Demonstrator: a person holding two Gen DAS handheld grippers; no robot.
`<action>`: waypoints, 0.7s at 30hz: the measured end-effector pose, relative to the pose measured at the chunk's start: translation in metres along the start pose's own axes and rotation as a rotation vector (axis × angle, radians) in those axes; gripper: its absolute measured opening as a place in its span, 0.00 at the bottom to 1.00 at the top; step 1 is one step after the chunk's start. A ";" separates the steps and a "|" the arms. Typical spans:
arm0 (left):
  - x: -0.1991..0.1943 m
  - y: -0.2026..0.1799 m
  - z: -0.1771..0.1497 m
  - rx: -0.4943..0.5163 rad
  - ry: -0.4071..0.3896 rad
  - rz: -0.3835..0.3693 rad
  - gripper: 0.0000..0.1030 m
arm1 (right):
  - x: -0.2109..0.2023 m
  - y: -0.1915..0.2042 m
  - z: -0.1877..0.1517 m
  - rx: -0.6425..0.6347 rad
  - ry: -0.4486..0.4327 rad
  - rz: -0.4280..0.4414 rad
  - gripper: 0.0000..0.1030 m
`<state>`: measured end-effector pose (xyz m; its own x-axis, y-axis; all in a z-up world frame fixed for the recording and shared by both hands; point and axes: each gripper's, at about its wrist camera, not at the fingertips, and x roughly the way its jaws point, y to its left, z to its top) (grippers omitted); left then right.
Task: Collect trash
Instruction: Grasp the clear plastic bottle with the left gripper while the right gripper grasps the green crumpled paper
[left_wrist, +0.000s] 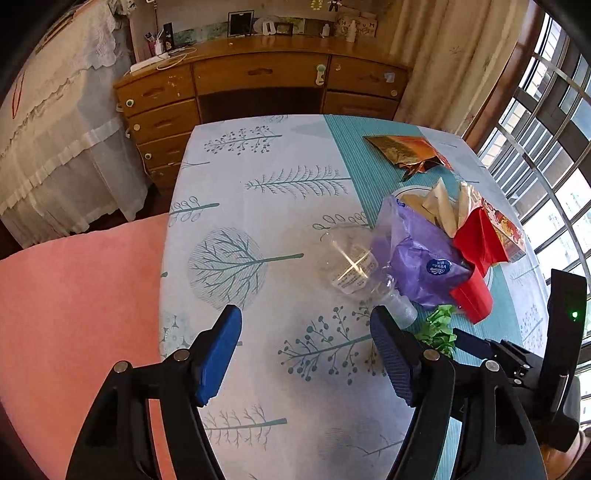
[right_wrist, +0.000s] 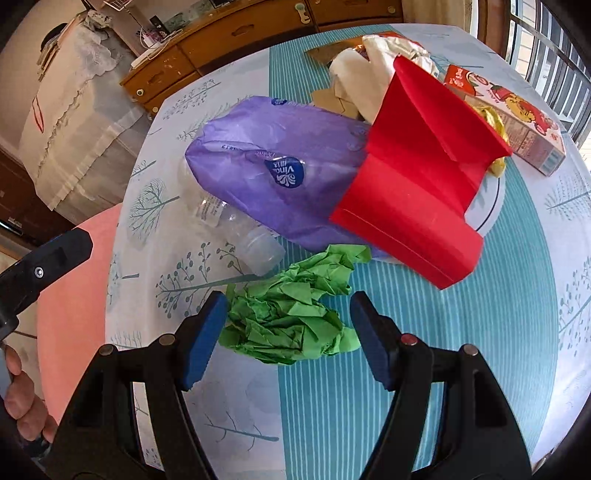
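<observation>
Right claw lined up on the green paper wad

The right gripper (right_wrist: 286, 336) is spread wide with nothing pinched, and the crumpled green paper (right_wrist: 291, 321) sits on the tablecloth (right_wrist: 424, 369) right between its blue pads, lumpy and slightly wider across the gap. The left gripper (left_wrist: 304, 354) is spread and empty too, over bare cloth, with the clear plastic bottle (left_wrist: 360, 271) lying ahead to its right, neck toward it. Purple plastic bag (right_wrist: 280, 162) and stiff red paper (right_wrist: 417, 177) are heaped behind.
</observation>
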<state>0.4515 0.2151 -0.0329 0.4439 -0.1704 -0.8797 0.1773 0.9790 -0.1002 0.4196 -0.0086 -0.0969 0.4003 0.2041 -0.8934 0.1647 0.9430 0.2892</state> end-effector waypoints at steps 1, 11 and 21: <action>0.003 -0.002 0.001 0.000 0.009 -0.010 0.71 | 0.005 0.001 0.000 0.011 0.008 0.005 0.65; 0.043 -0.023 0.011 -0.008 0.129 -0.157 0.71 | 0.001 0.010 0.008 0.019 -0.023 -0.036 0.38; 0.084 -0.061 0.011 -0.028 0.233 -0.195 0.64 | -0.026 -0.010 0.005 0.062 -0.081 -0.083 0.38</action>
<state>0.4880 0.1402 -0.0959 0.1895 -0.3282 -0.9254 0.2131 0.9338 -0.2875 0.4118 -0.0245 -0.0747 0.4541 0.1015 -0.8852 0.2545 0.9373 0.2381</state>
